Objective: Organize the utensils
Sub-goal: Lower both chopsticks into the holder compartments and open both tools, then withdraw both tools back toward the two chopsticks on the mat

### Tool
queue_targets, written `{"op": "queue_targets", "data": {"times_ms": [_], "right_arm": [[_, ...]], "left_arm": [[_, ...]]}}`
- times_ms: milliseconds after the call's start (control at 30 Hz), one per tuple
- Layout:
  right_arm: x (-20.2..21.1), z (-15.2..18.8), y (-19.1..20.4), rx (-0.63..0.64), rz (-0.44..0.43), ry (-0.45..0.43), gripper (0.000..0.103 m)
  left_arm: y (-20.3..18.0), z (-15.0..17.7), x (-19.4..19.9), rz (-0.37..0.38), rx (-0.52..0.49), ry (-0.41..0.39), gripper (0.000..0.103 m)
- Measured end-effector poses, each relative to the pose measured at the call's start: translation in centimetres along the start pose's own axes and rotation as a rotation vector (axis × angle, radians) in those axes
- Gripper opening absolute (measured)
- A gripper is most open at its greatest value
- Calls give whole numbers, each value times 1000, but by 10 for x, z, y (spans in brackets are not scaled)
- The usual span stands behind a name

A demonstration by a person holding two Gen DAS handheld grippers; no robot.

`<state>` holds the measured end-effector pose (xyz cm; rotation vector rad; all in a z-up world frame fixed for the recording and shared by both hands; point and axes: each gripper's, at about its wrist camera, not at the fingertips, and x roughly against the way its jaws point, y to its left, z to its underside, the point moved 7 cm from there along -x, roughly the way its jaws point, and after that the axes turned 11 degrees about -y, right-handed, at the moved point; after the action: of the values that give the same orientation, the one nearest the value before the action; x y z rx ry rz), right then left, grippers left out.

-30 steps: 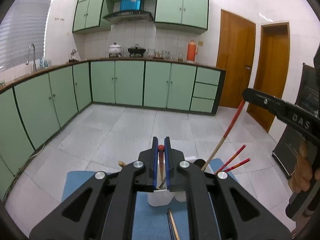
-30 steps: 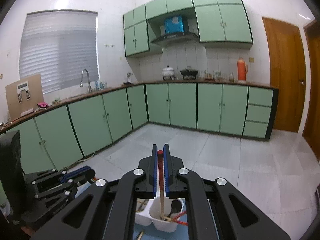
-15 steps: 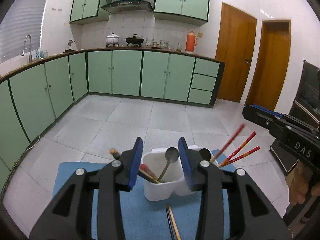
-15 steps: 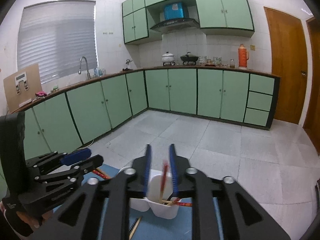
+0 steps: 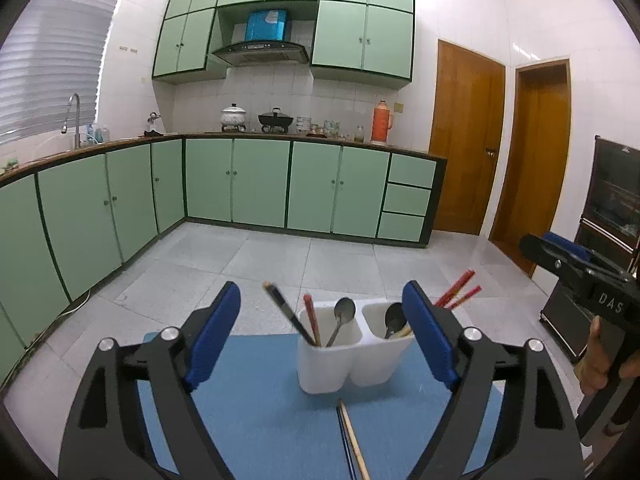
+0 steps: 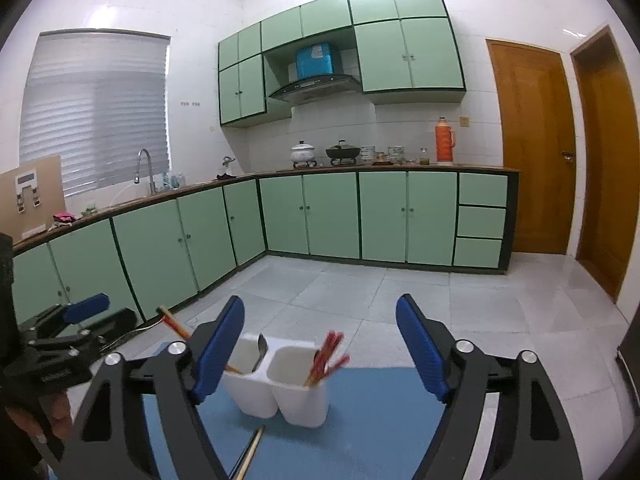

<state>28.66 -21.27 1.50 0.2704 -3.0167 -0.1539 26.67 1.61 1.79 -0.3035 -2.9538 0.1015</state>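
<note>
Left gripper [image 5: 322,336]: jaws opening, already wide, nothing between the pads, nothing touched. Right gripper [image 6: 320,350]: likewise opening wide, empty. Both point slightly down over the blue desk mat [image 5: 256,412]. Straight ahead of each, framed between its fingers, stands the white plastic two-compartment utensil holder [image 5: 344,364], carrying spoons and chopsticks upright or leaning. Still unsorted: a pair of loose chopsticks, one dark, one pale wood [image 5: 352,440], lying flat on the mat just short of the holder, long axis running roughly along the left gripper's line. Judgement: the left gripper is better placed.
</note>
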Motion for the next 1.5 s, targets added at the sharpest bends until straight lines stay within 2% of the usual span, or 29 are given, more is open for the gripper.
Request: {"op": "queue_targets", "data": {"times_ms": [267,533,700,967,1267,1367,1500], "right_arm": [[39,48,9,8,39,44,96],[59,122,24,-5,31,199,97],[69,163,41,-12,12,286,96],[84,204,69,1,-22,357,85],[93,238,94,16,-57,441,63],[92,244,98,20,-59,456,56],[89,252,103,37,-62,479,46]], "left_arm": [[8,34,41,-54,19,16,92],[22,108,66,-100,-10,169,92],[37,150,81,-112,19,260,92],[46,192,95,-126,23,350,92],[55,219,104,-134,22,419,92],[54,226,105,-124,29,436,81],[57,232,104,-133,41,446,80]]}}
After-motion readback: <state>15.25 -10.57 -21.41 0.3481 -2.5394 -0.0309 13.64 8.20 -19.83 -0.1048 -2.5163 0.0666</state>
